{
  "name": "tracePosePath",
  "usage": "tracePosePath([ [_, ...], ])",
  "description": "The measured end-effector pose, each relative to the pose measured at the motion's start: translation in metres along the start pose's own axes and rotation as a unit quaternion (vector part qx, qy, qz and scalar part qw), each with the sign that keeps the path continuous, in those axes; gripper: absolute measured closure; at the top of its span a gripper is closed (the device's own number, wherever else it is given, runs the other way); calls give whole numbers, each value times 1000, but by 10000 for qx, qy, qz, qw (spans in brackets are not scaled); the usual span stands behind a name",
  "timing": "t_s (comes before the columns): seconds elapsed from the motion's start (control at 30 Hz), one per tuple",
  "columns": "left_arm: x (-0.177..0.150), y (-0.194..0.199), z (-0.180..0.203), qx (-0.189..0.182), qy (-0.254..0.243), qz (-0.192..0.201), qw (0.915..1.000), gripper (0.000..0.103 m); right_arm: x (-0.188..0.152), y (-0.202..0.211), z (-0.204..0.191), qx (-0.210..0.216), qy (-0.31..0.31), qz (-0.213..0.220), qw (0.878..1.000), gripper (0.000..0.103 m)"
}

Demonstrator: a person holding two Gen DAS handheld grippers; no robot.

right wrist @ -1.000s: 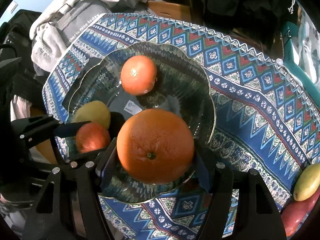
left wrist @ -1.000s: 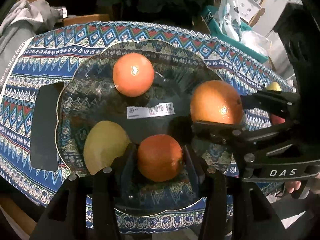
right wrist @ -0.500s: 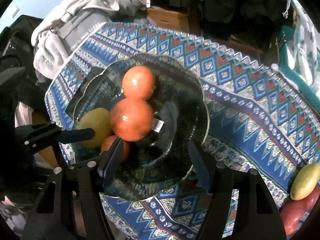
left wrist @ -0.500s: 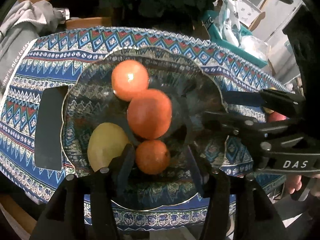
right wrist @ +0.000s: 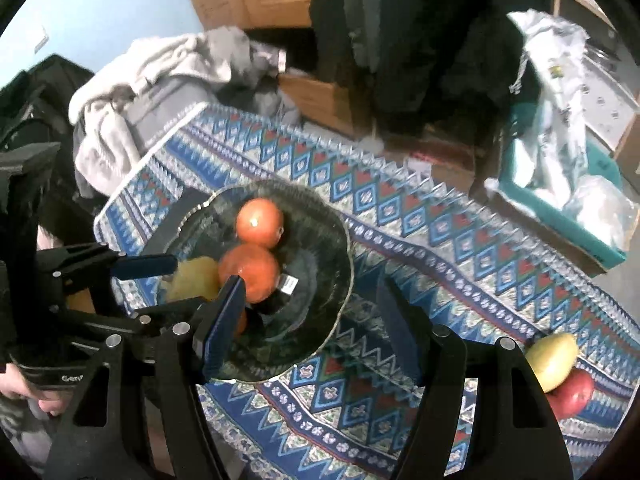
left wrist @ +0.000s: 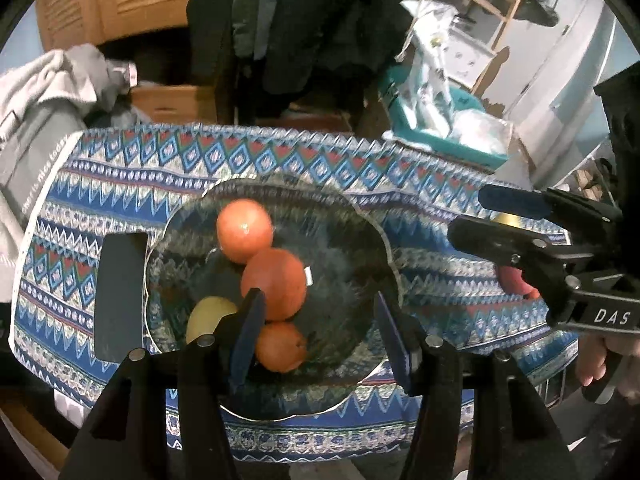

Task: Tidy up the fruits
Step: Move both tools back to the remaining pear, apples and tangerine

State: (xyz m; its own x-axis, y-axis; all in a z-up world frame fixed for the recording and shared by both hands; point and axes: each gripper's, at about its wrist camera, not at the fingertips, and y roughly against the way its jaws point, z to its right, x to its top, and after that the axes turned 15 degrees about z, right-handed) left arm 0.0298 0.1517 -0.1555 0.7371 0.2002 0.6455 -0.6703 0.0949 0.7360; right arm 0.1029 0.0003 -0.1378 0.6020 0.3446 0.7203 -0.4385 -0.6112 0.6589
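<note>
A dark glass bowl (left wrist: 360, 224) (right wrist: 340, 236) sits on the patterned blue cloth. In it lie three oranges in a row: far (left wrist: 244, 230) (right wrist: 259, 222), middle (left wrist: 276, 282) (right wrist: 248, 266) and near (left wrist: 280, 346), plus a yellow fruit (left wrist: 208, 314) (right wrist: 194, 278) at their left. My left gripper (left wrist: 320, 344) is open and empty above the bowl's near side. My right gripper (right wrist: 308, 330) is open and empty, raised over the bowl's right rim. A yellow fruit (right wrist: 552, 360) and a red fruit (right wrist: 572, 394) lie on the cloth at the right.
A black flat object (left wrist: 118, 296) lies left of the bowl. Grey clothing (right wrist: 160, 80) is heaped past the cloth's far left edge. A teal bin with plastic bags (left wrist: 436, 120) stands beyond the far right edge. Wooden furniture stands behind.
The right gripper let go of the big orange, which now rests in the bowl's middle. The left gripper released the small orange. Both grippers rose and drew back.
</note>
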Motion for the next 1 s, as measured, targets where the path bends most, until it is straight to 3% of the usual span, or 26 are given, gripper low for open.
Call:
tracePosePath([
  [0.4,21,23,37,-328,-168,270,9990,44,12,62,22,-283,-71,399,9988,33],
  [1.0,41,38,107,-778,-553,500,9942,38,9,155,90,-902,-295,903,9914,28],
])
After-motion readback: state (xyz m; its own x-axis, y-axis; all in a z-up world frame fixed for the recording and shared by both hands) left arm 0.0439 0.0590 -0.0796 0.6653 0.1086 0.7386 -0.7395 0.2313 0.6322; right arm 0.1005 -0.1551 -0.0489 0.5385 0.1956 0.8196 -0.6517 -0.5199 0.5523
